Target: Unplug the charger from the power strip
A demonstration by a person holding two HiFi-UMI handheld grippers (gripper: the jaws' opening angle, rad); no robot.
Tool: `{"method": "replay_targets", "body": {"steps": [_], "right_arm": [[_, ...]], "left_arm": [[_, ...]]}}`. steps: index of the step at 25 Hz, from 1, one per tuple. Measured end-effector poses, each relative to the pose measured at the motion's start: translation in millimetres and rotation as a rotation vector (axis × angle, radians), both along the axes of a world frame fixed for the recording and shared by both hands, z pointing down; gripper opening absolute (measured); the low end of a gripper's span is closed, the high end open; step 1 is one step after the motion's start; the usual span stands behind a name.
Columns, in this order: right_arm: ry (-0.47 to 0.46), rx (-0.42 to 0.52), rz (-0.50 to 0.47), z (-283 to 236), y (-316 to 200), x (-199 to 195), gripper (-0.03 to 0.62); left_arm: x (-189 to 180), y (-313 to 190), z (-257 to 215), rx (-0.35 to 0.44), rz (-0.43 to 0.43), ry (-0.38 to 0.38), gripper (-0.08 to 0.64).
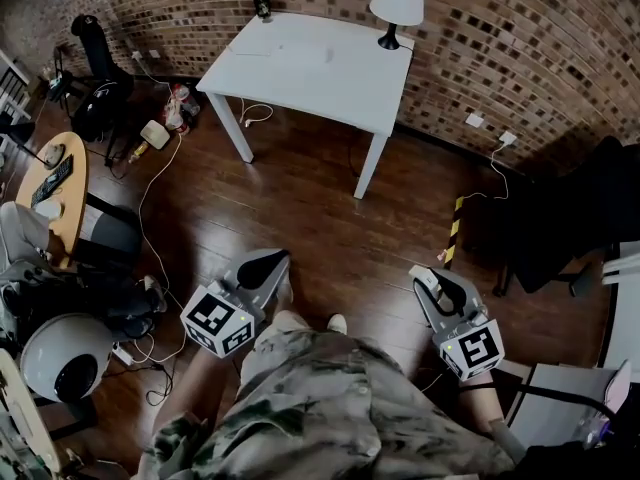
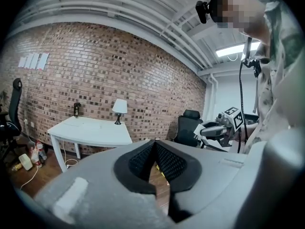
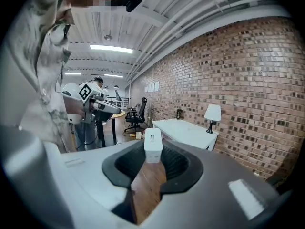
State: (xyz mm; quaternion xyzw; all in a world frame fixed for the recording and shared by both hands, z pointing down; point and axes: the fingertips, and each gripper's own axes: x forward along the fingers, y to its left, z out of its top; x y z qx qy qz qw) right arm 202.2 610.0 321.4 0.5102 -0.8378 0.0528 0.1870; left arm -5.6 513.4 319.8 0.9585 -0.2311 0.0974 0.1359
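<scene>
Above the shiny brown wood floor [image 1: 300,208], the left gripper [image 1: 268,261] has its black, bumpy pads pressed together at the tips — nothing sits between them. In the middle, farther off, a flat white table [image 1: 310,63] stands by the rough brick wall [image 1: 520,48]. On the right, the right gripper [image 1: 437,283] pinches the charger [image 3: 153,146] — a small, smooth white block — between its pads.

Left gripper [image 2: 154,144]: jaws are meeting at the tips, nothing lying between them. White table [image 2: 90,130] is standing before the brick wall [image 2: 143,70], carrying a lamp [image 2: 119,108]. Black office chair [image 2: 188,126] and right gripper [image 2: 224,127] are showing at right.
</scene>
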Motion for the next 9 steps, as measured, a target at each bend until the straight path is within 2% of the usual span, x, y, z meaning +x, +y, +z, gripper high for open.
{"method": "replay_targets", "body": {"steps": [9], "right_arm": [[0.010,0.000,-0.025,2,-44,-11,0.107]], "left_arm": [[-15,-41,7,-0.002,-0.026,-0.004,0.005]]}}
